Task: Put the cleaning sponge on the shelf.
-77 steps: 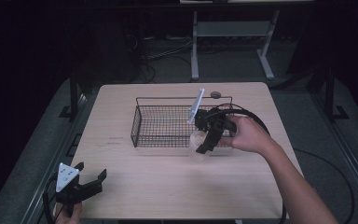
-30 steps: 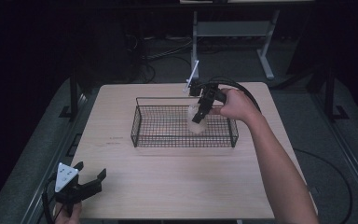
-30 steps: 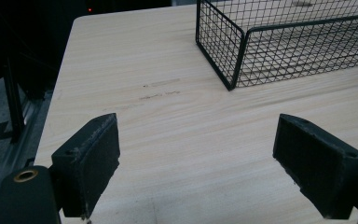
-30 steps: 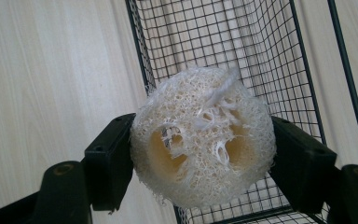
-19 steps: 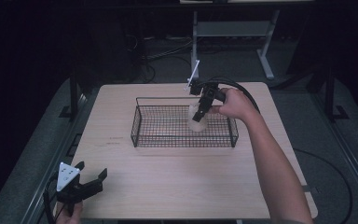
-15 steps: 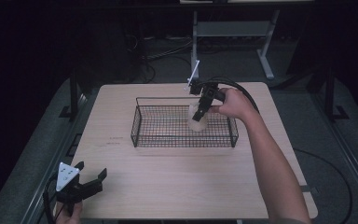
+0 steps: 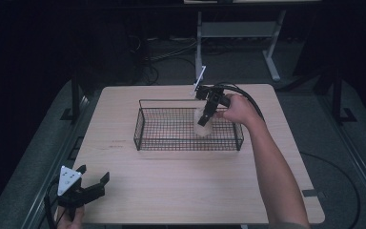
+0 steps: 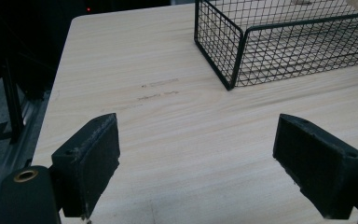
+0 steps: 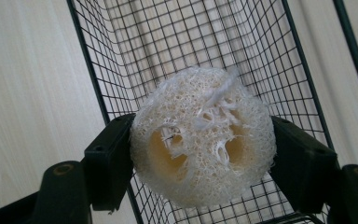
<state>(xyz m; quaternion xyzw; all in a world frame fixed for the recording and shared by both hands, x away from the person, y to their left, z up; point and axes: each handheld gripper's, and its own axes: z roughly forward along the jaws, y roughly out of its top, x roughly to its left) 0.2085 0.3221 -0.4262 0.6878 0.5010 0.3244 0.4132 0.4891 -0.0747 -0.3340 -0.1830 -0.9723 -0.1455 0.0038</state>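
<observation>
A pale round loofah slice (image 9: 203, 135) with holes through it is clamped between the jaws of my right gripper (image 9: 200, 154). In the high view the right gripper (image 7: 205, 117) points down over the right part of a black wire basket (image 7: 143, 125), holding the loofah slice (image 7: 203, 127) inside it, above the mesh floor. My left gripper (image 7: 91, 185) rests low at the table's front left corner, jaws wide apart and empty. In the left gripper view its gripper (image 8: 209, 163) looks across bare wood toward the basket (image 8: 235, 51).
The light wooden table (image 7: 181, 191) has open room in front of the basket and on its left side. Behind the table stand a white desk frame (image 7: 228, 31) and cables on a dark floor. The person's right forearm (image 7: 276, 171) crosses the table's right side.
The right gripper carried the loofah slice from beside the basket's near right corner up and over the rim, then lowered it slightly into the basket. The left gripper stayed put.
</observation>
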